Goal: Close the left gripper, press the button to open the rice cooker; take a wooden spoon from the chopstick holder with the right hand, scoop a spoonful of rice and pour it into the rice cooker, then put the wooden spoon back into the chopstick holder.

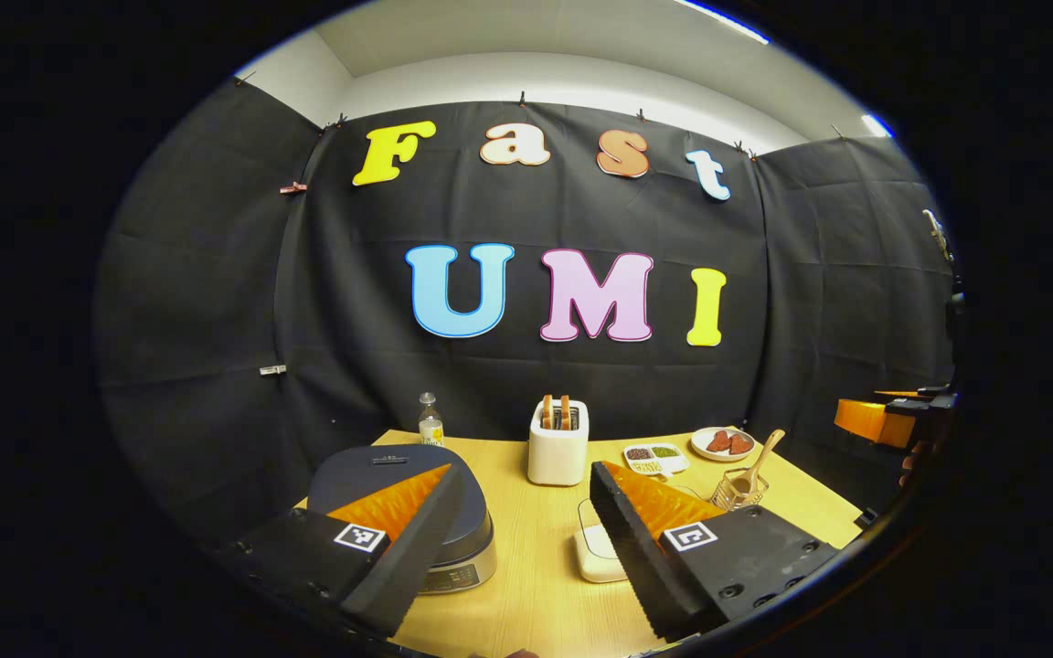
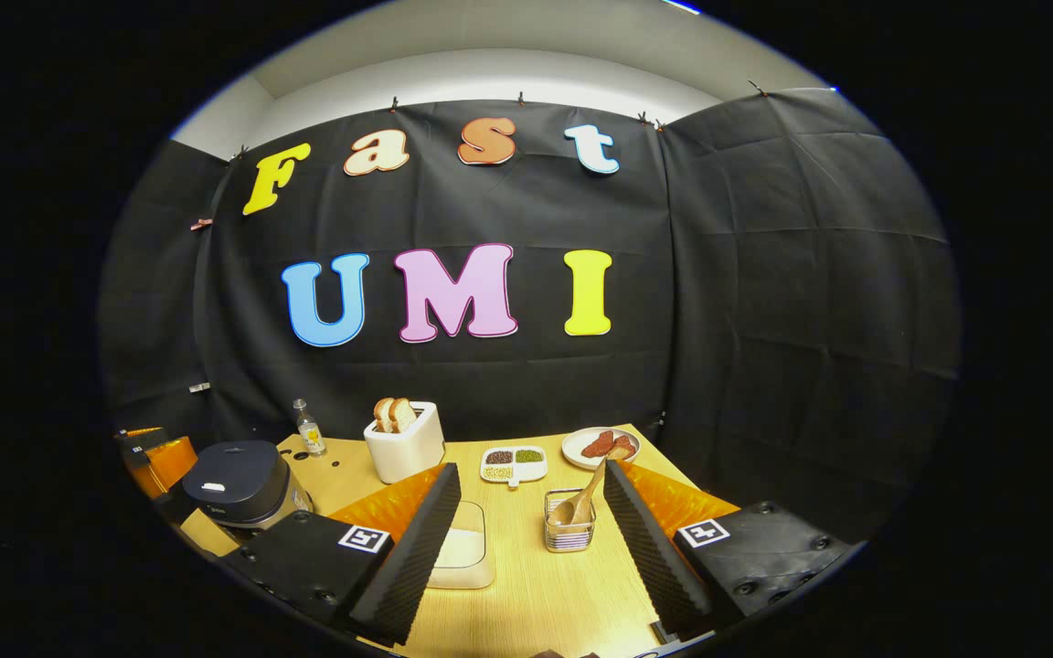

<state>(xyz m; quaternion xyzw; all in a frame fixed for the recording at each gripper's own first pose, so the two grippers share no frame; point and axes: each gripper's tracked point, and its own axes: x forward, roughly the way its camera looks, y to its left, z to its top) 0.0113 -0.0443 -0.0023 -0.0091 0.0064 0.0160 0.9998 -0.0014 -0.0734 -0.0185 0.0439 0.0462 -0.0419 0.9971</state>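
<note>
Left gripper view: the left gripper (image 1: 526, 539) is held above the table (image 1: 536, 585), fingers wide apart and nothing between them. The rice cooker (image 1: 435, 512), lid shut, is seen partly behind the left finger. Right of the cooker, a white tray of rice (image 1: 595, 553) is seen; farther right, the holder (image 1: 739, 492) with the spoon (image 1: 758, 461) leaning in it. The other gripper (image 1: 883, 420) is seen far right of the cooker.

Right gripper view: the right gripper (image 2: 531, 548) is held level over the table (image 2: 536, 594), fingers apart, empty. The holder (image 2: 569, 533) and spoon (image 2: 586, 498) are framed between them, well right of the cooker (image 2: 239, 484). The rice tray (image 2: 462, 553) is partly hidden behind the left finger.
</note>
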